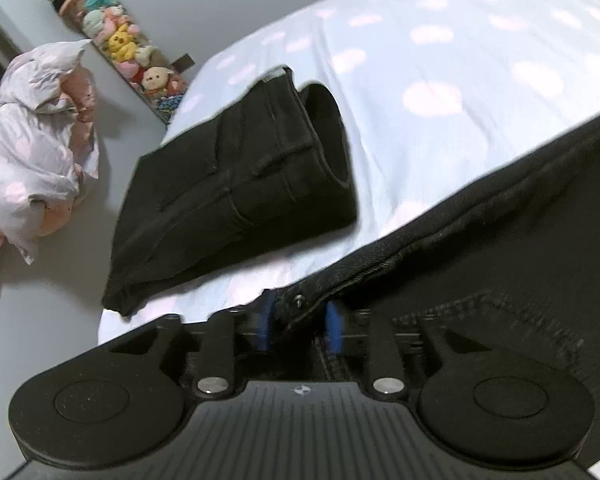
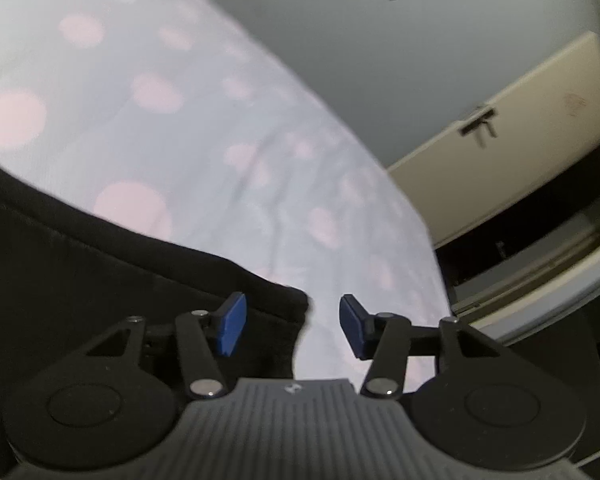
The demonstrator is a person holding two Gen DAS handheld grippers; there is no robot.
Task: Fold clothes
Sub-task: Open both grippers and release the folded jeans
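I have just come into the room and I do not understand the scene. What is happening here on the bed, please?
A person is folding clothes on a bed with a dotted sheet, using a handheld gripper in each hand. One pair of black trousers already lies folded. The left gripper has a corner of a second black garment between its open pads. The right gripper is open, with another edge of that garment just beside it. Stuffed toys and crumpled bedding lie on the floor.

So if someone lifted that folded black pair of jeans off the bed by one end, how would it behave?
The folded black jeans would probably sag and start to unfold, since only stacked layers hold their shape. The thick seams suggest denim, so likely fairly heavy and stiffer than thin cloth. On the spotted sheet, a push would probably drag them, not roll them.
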